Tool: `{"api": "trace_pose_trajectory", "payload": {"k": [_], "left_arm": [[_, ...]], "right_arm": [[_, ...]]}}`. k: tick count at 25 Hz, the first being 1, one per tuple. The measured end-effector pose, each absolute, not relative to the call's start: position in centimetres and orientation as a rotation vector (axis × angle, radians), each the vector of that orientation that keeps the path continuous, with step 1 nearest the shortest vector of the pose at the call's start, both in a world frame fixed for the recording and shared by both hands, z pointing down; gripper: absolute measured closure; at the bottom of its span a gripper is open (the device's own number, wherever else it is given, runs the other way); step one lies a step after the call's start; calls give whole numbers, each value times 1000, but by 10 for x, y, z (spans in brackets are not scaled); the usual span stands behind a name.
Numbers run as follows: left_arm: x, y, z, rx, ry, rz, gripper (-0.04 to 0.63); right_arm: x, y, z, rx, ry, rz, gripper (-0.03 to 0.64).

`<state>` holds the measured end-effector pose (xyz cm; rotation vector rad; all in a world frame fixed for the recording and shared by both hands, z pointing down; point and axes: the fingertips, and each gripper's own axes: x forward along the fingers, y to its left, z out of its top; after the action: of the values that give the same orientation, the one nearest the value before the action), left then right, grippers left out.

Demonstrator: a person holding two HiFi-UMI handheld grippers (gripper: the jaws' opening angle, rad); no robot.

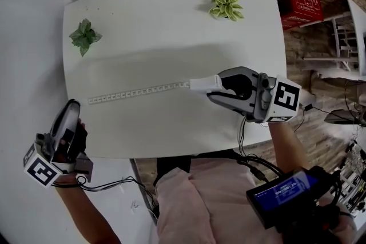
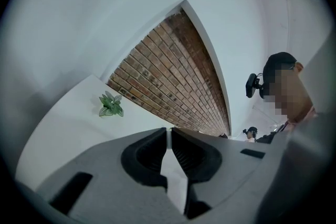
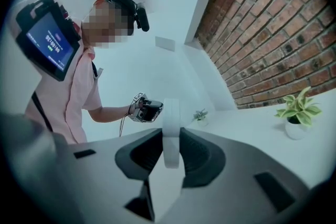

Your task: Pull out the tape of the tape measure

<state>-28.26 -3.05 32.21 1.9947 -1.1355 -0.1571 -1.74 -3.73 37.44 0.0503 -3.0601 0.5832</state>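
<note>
The white tape measure case (image 1: 201, 84) is clamped between the jaws of my right gripper (image 1: 213, 87) over the middle right of the white table (image 1: 171, 26). In the right gripper view the case (image 3: 170, 134) stands edge-on between the pads. Its pale tape (image 1: 137, 92) lies pulled out leftward across the table, and the far end rests free near the left edge. My left gripper (image 1: 73, 106) hovers off the table's front left corner, apart from the tape. Its jaws are together with nothing between them (image 2: 169, 131). The right gripper view also shows the left gripper (image 3: 147, 110).
Two small potted plants stand on the table, one at the back left (image 1: 84, 36) and one at the back right (image 1: 227, 7). A red crate (image 1: 300, 6) sits past the right edge by the brick wall. A device with a blue screen (image 1: 283, 191) hangs at my chest.
</note>
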Motion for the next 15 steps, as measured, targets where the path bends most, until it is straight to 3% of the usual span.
{"api": "trace_pose_trajectory", "payload": {"k": [15], "left_arm": [[-289,-26,357,1939,-1148,-110,556]], "right_arm": [[-21,-32,399,67,-2985,643,518]]}}
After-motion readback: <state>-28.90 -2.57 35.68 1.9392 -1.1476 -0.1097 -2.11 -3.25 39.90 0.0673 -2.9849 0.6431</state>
